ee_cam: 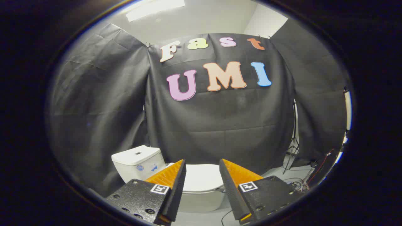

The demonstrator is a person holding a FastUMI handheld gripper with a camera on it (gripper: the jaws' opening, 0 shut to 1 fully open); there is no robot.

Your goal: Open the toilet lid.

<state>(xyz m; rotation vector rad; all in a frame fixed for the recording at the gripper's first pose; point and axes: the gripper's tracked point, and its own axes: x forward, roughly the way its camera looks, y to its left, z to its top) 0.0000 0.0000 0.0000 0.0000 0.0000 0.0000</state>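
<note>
the gripper (pixel 202 164) hangs in the lower middle of the frame, fingers spread wide with nothing between them. in the gap and just beyond the tips lies the white toilet lid (pixel 202 179), shut flat on the bowl. the tank (pixel 138 161) stands at lower left, against the black cloth wall (pixel 220 125). pale floor (pixel 276 172) runs to lower right, where a stand (pixel 293 147) and loose cables (pixel 298 183) sit; a ceiling light (pixel 155 8) glows at top
</note>
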